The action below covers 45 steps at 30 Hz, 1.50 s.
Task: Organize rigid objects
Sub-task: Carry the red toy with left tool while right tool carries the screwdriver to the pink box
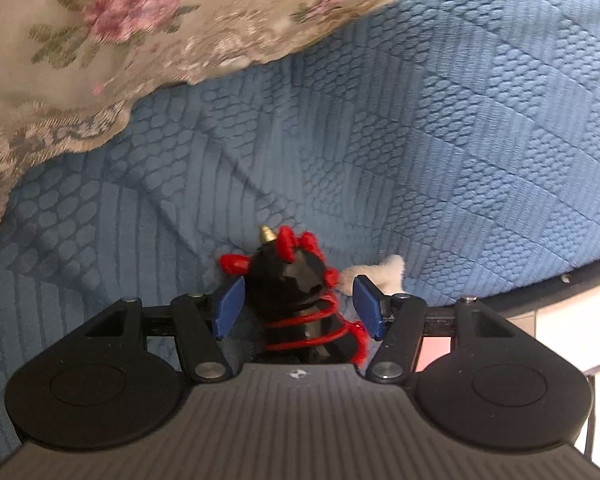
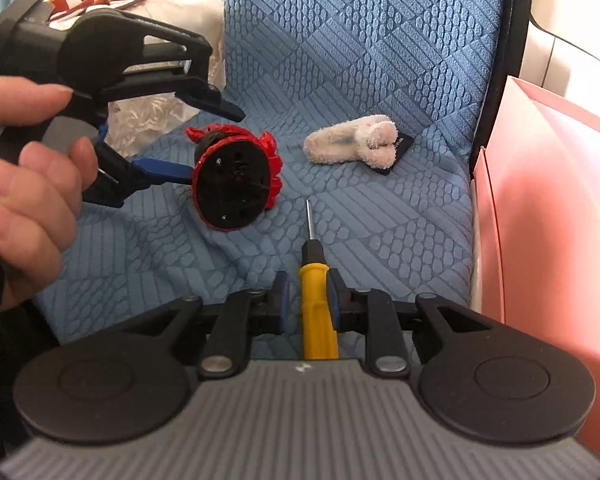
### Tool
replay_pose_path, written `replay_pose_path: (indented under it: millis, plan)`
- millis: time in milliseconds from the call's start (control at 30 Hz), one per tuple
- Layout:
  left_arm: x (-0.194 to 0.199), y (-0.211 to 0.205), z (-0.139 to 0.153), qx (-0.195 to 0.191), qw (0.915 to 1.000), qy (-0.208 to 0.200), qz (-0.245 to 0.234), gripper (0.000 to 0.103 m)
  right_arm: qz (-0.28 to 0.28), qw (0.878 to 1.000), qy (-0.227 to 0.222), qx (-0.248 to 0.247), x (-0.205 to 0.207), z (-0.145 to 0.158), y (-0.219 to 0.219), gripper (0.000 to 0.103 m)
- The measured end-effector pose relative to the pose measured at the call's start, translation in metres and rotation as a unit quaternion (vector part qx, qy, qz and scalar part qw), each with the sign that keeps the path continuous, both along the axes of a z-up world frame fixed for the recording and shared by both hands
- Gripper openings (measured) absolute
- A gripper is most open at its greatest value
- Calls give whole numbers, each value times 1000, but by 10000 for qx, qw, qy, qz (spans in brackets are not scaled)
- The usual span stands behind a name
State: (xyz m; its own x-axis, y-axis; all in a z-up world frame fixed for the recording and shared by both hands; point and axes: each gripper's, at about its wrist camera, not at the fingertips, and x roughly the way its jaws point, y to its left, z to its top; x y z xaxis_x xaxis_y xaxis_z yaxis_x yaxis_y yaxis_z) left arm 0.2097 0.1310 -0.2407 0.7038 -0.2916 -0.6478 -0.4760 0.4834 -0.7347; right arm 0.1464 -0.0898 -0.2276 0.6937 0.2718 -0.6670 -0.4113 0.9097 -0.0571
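Right gripper [image 2: 308,300] clamping yellow screwdriver [image 2: 318,312]; left gripper [image 1: 298,308] holding black-red figure [image 1: 296,284]

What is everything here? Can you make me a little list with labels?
surface: blue quilted cover
left gripper: fingers either side of black and red toy, seemingly holding it
right gripper: fingers closed on yellow screwdriver
lying loose: white fluffy toy, partly on a small black item
right side: pink box
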Motion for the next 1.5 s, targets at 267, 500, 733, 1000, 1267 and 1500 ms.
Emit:
replay_pose_path:
  millis: [267, 500, 733, 1000, 1267, 1500]
  plan:
    - [15, -4, -9, -84, 9998, 146, -120, 65, -271, 9989, 357, 138, 17, -2, -18, 23]
    - [29, -9, -8, 193, 9992, 123, -322, 64, -213, 9989, 379, 151, 15, -1, -22, 23]
    - [32, -9, -5, 365, 9977, 156, -544, 63, -208, 9991, 351, 107, 12, 0, -22, 21]
    - [14, -22, 21, 969, 9910, -212, -903, 62, -460, 9982, 369, 87, 6, 2, -24, 21]
    - [-14, -54, 52, 2023, 9669, -540, -1458, 62, -637, 9966, 511, 43, -10, 6, -28, 21]
    - [-37, -64, 56, 2216, 9602, -431, -1645, 62, -542, 9970, 560, -49, -10, 4, -27, 23]
